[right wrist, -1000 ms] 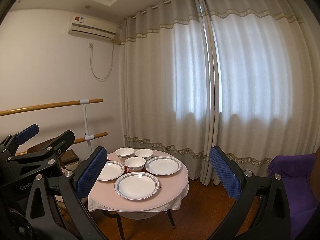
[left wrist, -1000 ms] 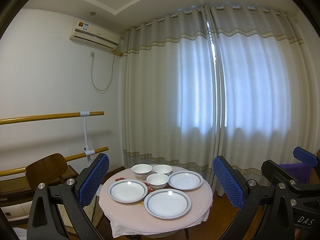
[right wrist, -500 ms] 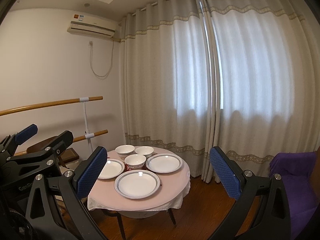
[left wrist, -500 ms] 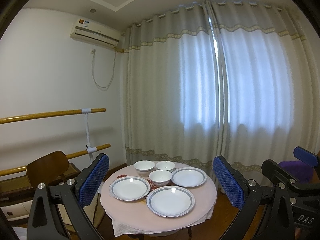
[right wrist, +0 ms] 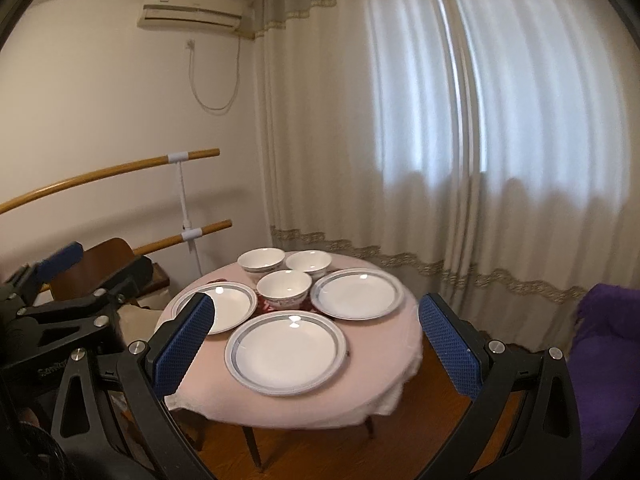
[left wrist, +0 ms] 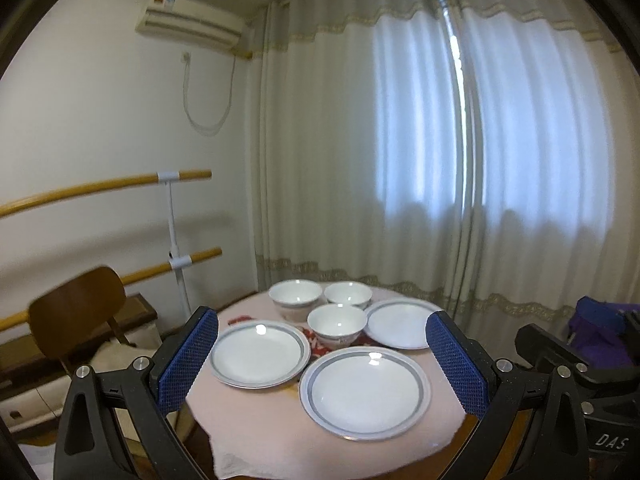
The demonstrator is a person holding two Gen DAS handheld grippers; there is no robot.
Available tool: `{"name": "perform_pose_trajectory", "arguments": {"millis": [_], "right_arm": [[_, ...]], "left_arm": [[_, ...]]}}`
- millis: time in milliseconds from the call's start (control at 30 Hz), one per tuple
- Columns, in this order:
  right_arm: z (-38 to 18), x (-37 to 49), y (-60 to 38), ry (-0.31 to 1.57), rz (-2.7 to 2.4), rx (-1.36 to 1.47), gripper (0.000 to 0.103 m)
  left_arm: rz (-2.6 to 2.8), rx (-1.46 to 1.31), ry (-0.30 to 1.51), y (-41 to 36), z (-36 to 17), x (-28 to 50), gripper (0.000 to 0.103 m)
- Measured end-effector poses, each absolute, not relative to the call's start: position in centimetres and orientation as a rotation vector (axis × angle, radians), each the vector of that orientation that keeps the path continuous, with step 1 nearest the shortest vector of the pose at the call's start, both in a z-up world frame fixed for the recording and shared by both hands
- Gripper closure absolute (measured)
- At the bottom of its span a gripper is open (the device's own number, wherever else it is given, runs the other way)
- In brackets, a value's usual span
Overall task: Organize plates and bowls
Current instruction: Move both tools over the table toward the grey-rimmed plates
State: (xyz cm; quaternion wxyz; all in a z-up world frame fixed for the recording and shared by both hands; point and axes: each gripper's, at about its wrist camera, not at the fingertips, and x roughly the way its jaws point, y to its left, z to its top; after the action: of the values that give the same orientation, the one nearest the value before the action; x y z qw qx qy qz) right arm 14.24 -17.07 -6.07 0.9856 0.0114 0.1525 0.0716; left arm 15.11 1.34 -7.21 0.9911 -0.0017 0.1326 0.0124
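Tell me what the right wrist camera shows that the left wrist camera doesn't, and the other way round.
Only the right wrist view shows the table legs and the wooden floor under the round table.

Only the left wrist view shows the whole chair back, unblocked.

Both show three plates, the nearest one included, three bowls, such as the middle bowl, the curtains and air conditioner. Both grippers are open and empty.

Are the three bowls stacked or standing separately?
Separately: each bowl stands upright on the table, one nearer, two behind it; none is nested in another, and all look empty.
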Motion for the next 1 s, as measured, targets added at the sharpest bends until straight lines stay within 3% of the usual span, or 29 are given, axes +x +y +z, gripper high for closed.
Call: {"name": "perform_pose_trajectory", "arguments": {"millis": [233, 433, 767, 1000], "right_arm": [[-6.2, 22.2, -16.0, 0.382, 0.231, 0.044, 0.000], [-2.2, 25.9, -15.4, 0.499, 0.210, 0.010, 0.000], [2.5, 27.8, -12.6, 0.696, 0.209, -0.025, 0.000], [0.8, 27.3, -10.2, 0.793, 0.188, -0.064, 0.000]], "left_arm": [[0.072, -0.024, 0.387, 2.0, -5.8, 23.7, 0.003], [0.077, -0.024, 0.505, 2.1, 0.1, 27.8, 0.002], [0.056, -0.042, 0.698, 5.5, 9.5, 32.1, 0.002], [0.011, -0.100, 0.792, 8.8, 10.2, 32.9, 0.003]]}}
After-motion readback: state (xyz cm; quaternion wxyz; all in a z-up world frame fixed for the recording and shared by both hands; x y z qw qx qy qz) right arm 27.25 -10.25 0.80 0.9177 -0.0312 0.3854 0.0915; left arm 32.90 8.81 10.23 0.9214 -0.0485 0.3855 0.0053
